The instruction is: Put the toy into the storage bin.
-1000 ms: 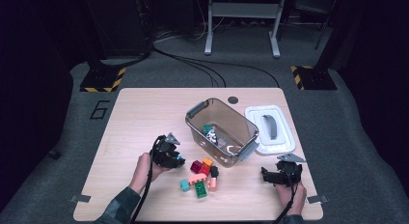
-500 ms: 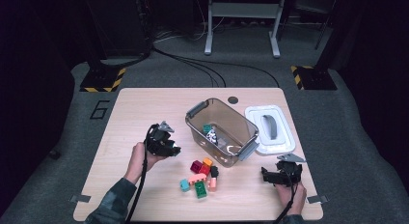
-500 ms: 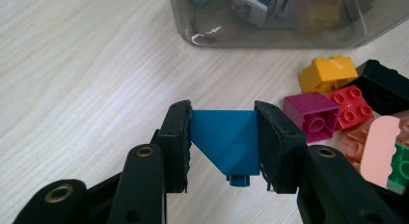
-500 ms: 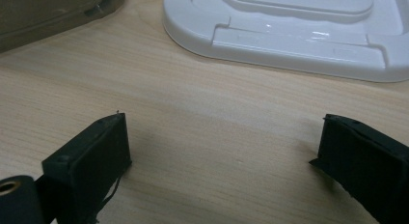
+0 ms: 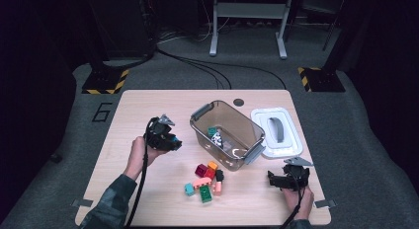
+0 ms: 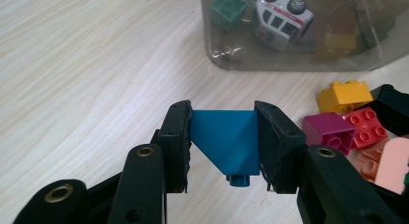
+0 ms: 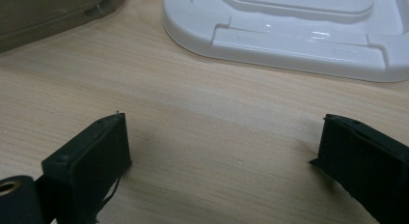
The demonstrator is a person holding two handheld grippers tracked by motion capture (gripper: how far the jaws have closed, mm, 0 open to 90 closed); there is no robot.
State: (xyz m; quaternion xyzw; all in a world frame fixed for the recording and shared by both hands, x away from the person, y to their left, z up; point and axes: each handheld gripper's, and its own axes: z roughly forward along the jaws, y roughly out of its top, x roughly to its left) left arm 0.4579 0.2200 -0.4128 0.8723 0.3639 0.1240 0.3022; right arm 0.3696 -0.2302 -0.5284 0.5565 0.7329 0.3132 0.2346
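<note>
Two grippers work over the counter [image 5: 123, 115]. Nearest, the right gripper [image 5: 276, 179] rests with fingers apart, holding nothing. One pile of loose bricks [image 5: 205, 182] lies mid-counter. The left gripper [image 5: 173, 142] clamps one blue brick [image 6: 226, 139] above the wood. Beyond stand one clear tub [image 5: 249, 128] and one white lid [image 5: 291, 147].
</note>
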